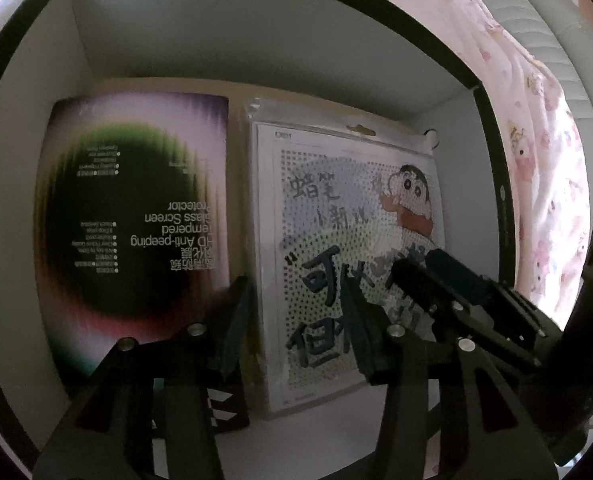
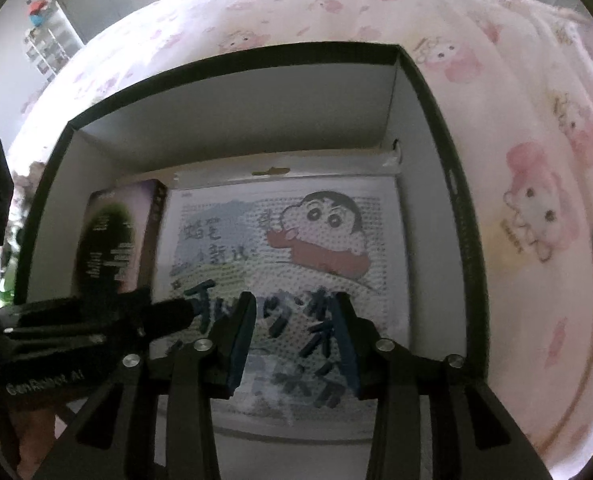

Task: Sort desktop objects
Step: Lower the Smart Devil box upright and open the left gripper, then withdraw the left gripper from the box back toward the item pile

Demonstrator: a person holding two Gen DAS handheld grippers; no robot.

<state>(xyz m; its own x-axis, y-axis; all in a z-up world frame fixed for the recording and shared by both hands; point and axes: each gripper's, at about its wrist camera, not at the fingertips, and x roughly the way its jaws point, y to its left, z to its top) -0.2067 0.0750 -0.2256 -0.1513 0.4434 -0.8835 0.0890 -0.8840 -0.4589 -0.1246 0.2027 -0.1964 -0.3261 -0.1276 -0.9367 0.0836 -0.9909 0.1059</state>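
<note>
**2 flat packs lying in the box, both grippers spread and empty**

You are looking into a black-rimmed box (image 2: 428,92). On its left the screen protector pack (image 1: 136,216) is lying flat: probably light, stiff and glossy, with fragile glass inside, so pinch an edge. Just beside it, the cartoon bead kit (image 2: 296,248) in a clear sleeve looks slippery and bendy; take its hanger-hole end.

Your left gripper (image 1: 300,320) and right gripper (image 2: 296,340) are both hovering released, grasping nothing.

Only the left view is showing the protector's print; only the right is showing the pink bedding (image 2: 536,200) around the box.
</note>
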